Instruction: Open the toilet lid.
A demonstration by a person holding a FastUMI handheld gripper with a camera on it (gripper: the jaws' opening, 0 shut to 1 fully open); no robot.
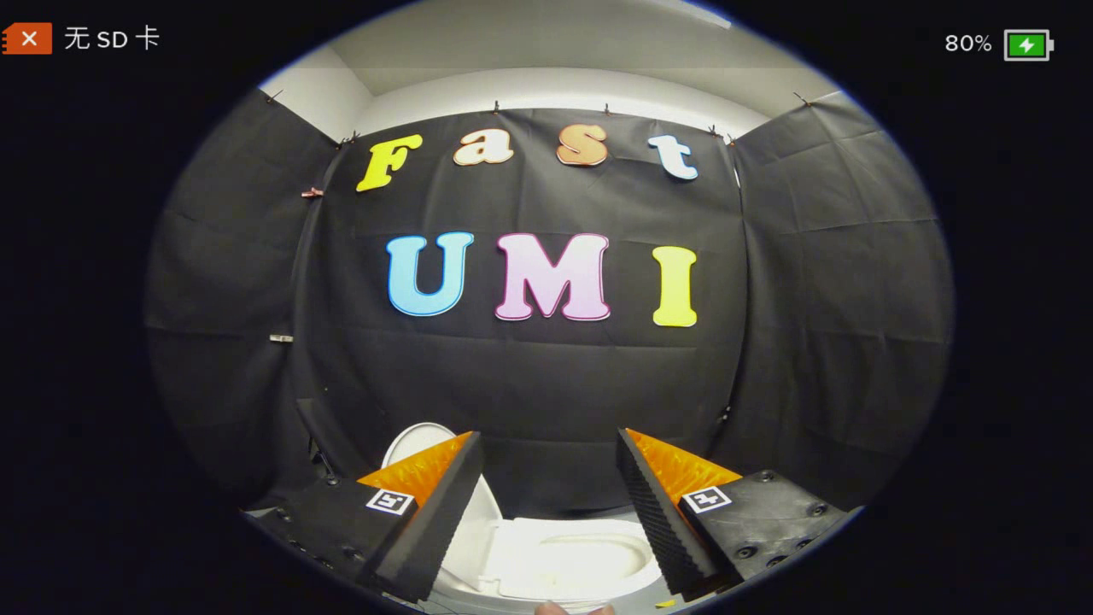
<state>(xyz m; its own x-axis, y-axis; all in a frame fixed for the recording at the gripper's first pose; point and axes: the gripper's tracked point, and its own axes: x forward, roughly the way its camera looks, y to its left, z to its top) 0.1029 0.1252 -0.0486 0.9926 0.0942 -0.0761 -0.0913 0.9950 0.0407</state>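
Note:
A white toilet (pixel 581 555) stands low against the booth's black cloth wall, seen between and below my fingers. Its seat ring and the bowl's inside show between the fingers. The white lid (pixel 417 442) stands raised at the toilet's left side, partly hidden behind my left finger (pixel 435 512). My gripper (pixel 549 437) is open, held above the toilet with a wide gap and nothing between the fingers. Neither finger touches the lid or the seat.
Black cloth walls (pixel 546 376) close in the booth behind and on both sides of the toilet. A white wall and ceiling (pixel 546 77) show above the cloth. Part of a hand (pixel 568 608) shows just below the toilet.

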